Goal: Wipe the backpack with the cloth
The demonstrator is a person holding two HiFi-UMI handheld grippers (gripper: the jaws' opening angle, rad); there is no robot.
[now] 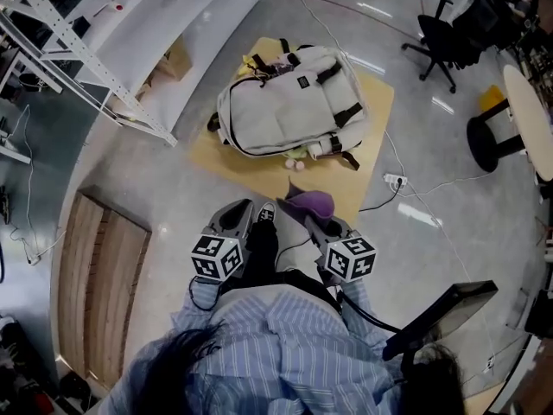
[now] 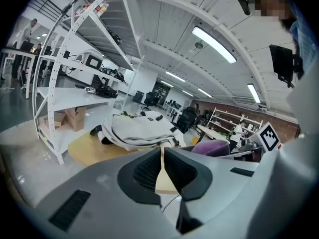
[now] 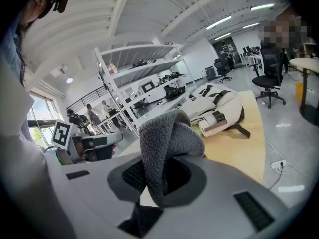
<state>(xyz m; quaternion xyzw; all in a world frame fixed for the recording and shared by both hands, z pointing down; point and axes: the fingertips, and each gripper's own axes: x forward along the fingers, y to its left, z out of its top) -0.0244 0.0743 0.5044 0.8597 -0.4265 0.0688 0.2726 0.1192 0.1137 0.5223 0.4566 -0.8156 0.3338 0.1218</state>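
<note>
A pale grey backpack (image 1: 289, 100) with black straps lies flat on a tan board (image 1: 373, 111) on the floor ahead of me; it also shows in the left gripper view (image 2: 137, 128) and the right gripper view (image 3: 215, 107). My right gripper (image 1: 304, 216) is shut on a folded cloth (image 1: 313, 202), purple in the head view and grey in the right gripper view (image 3: 164, 143). It hangs short of the board's near edge. My left gripper (image 1: 243, 211) is held beside it, jaws shut with nothing between them (image 2: 162, 167).
White metal shelving (image 1: 112, 50) runs along the left, with a cardboard box (image 1: 173, 61) beneath. A power strip (image 1: 395, 180) and cables lie right of the board. Black office chairs (image 1: 442, 41) and a round table (image 1: 529, 115) stand at the right. A wooden panel (image 1: 99, 292) lies at my left.
</note>
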